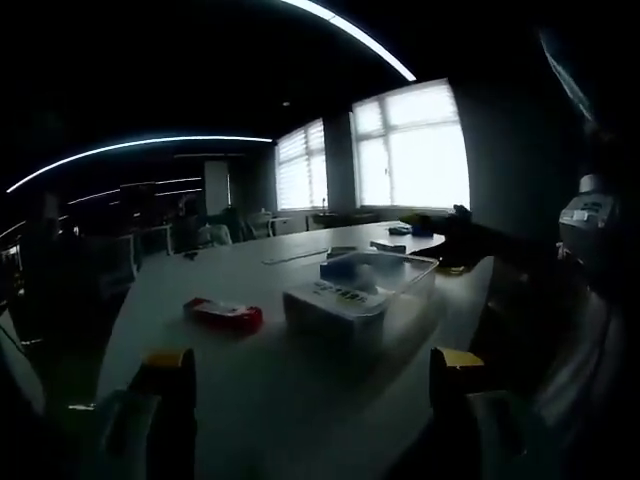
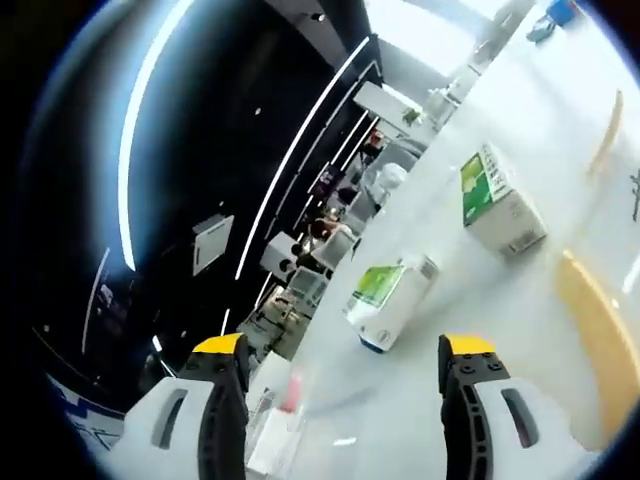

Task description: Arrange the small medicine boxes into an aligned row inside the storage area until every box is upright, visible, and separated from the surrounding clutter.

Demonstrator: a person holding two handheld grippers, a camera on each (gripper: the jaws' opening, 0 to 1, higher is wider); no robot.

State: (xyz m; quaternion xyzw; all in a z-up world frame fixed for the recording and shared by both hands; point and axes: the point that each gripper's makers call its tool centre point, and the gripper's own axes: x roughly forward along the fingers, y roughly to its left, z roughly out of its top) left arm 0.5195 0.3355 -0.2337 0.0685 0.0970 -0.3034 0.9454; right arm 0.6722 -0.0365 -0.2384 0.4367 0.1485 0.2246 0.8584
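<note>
A long pale surface [image 1: 250,400] carries a red box [image 1: 223,314] beside a clear bin [image 1: 365,295]; in the right gripper view, two green-and-white boxes [image 2: 497,200] [image 2: 390,298] lie apparently well apart.

A red-and-white medicine box [image 1: 223,314] lay on the pale tabletop [image 1: 260,400] beside a clear storage bin [image 1: 362,297]. Two white boxes bore green panels [image 2: 497,200] [image 2: 390,298]. Both grippers [image 1: 310,385] [image 2: 345,370] had yellow-tipped black jaws.

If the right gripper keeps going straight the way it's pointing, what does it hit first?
Probably the green and white box lying on the white table, just ahead between the open jaws of the right gripper; depth is hard to judge.
</note>
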